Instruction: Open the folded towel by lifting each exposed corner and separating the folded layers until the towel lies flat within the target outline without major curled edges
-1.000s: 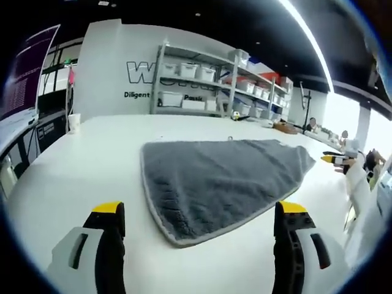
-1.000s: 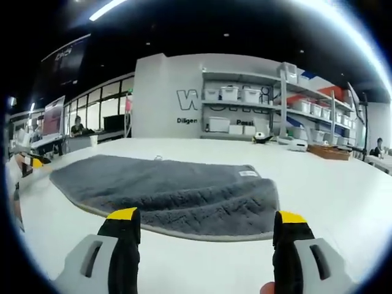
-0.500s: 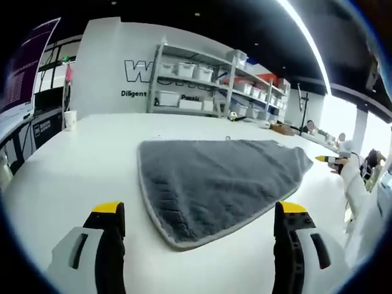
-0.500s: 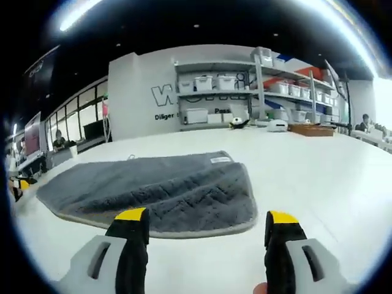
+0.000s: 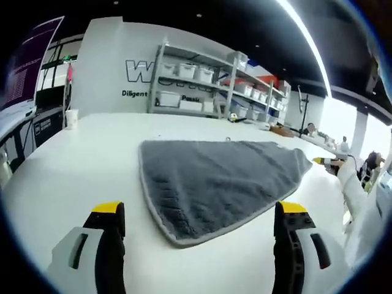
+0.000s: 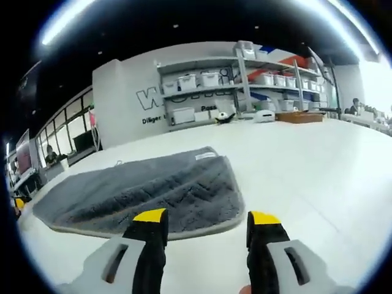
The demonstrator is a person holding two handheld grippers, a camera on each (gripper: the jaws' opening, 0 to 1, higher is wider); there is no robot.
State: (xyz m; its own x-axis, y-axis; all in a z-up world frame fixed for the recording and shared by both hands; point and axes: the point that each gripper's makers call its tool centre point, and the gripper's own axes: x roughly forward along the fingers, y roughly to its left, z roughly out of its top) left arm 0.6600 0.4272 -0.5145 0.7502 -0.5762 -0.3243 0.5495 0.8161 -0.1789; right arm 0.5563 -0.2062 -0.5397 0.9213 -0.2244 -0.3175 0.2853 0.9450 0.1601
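While the grey towel [image 5: 214, 180] lies folded on the white table [image 5: 73, 165], unopening not begun: left gripper [image 5: 199, 223] open, empty, facing its near corner. Right gripper [image 6: 205, 229] open, empty, near the rounded edge; next calls for pinching one exposed corner. Shelving [image 5: 202, 86] behind, nothing obstructing.

- My gray towel [image 5: 214, 180] lies folded on the white table, its plush pile edged with a paler hem.
- Its near corner points toward me.
- A small white tag [image 6: 204, 155] sits at its far edge.
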